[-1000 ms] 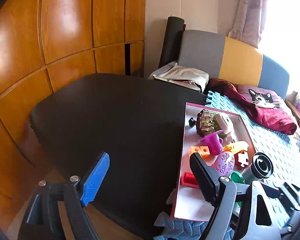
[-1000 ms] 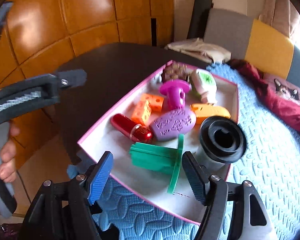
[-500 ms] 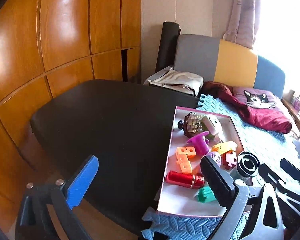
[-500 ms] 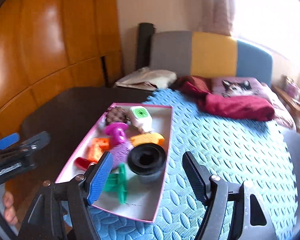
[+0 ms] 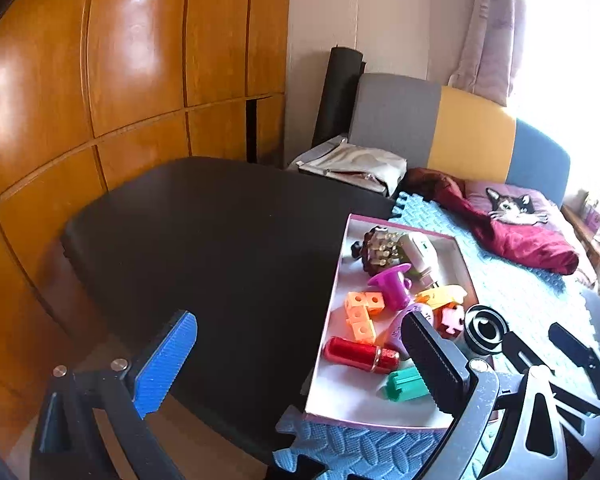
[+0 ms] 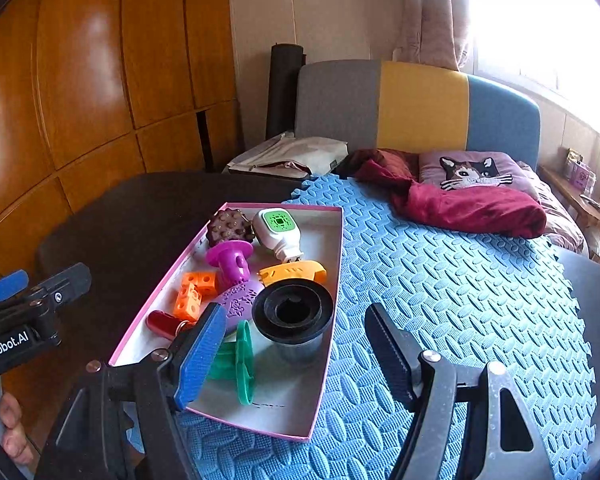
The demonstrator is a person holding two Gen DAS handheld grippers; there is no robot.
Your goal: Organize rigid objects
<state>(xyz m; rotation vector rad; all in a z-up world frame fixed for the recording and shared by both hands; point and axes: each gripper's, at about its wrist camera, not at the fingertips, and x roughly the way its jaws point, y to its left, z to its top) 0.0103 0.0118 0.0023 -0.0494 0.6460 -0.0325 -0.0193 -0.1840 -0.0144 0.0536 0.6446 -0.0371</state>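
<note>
A pink-rimmed white box point(image 6: 332, 304) point(image 5: 332, 304) lies on the blue foam mat point(image 6: 460, 280). It holds several toys: a black-topped cup point(image 6: 294, 316), a green spool point(image 6: 236, 360), a red cylinder point(image 6: 162, 322) point(image 5: 360, 354), orange cubes point(image 6: 192, 290), a magenta piece point(image 6: 230, 258), a yellow piece point(image 6: 292, 272), a white-green device point(image 6: 278, 230). My right gripper point(image 6: 292, 356) is open and empty above the box's near end. My left gripper point(image 5: 300, 360) is open and empty, over the black table left of the box.
A black table point(image 5: 204, 240) lies under the mat's left part. Wooden wardrobe panels point(image 5: 100, 80) stand at the left. A sofa point(image 6: 420, 108) with a red blanket point(image 6: 460, 204) and a cat cushion point(image 6: 472, 170) is behind. A beige bag point(image 6: 292, 156) sits at the table's far edge.
Both grippers have pulled back and risen from the box, so more of the room shows. Both have stayed open. The toys have not moved.
</note>
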